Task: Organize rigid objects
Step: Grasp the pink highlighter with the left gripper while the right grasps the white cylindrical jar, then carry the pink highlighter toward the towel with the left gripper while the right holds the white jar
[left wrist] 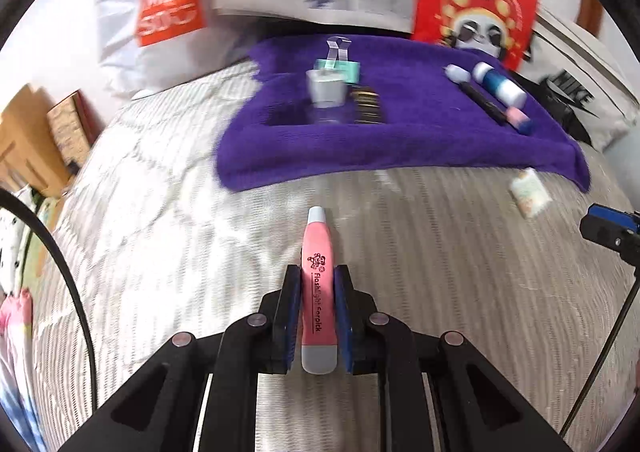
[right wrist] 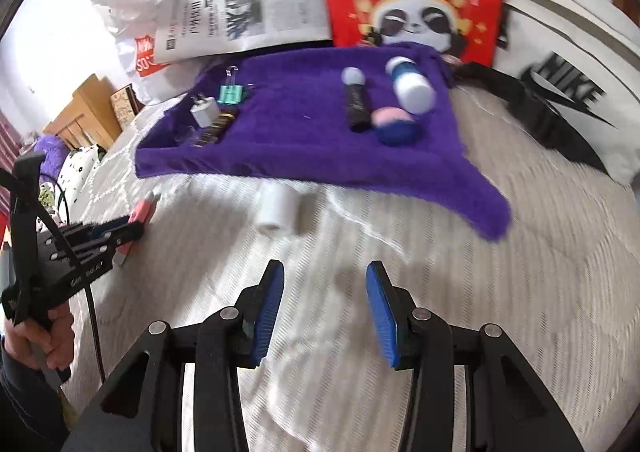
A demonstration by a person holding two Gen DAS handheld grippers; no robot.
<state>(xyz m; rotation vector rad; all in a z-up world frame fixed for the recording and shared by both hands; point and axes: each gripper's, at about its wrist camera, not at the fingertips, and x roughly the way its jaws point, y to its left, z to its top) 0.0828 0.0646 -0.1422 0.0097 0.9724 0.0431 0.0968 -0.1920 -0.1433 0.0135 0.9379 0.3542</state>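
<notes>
I have the pink earpick [left wrist: 318, 292] clamped in my left gripper [left wrist: 318, 316], its long axis running straight out along the jaws with the pale tip pointing toward the purple cloth [left wrist: 400, 140] ahead on the bed [left wrist: 160, 212]. The cloth lies just beyond that tip, so I judge the left hand carries it forward to set it down there. My right gripper [right wrist: 325, 312] hangs with jaws partly apart and nothing between them; a white roll [right wrist: 276, 212] lies just ahead of it, short of the cloth's near edge. On the cloth, a white plug [left wrist: 326, 86], teal binder clip [left wrist: 338, 64] and dark stick sit left; a black pen [left wrist: 480, 96] and blue-white bottle [left wrist: 498, 84] sit right, leaving the middle free.
</notes>
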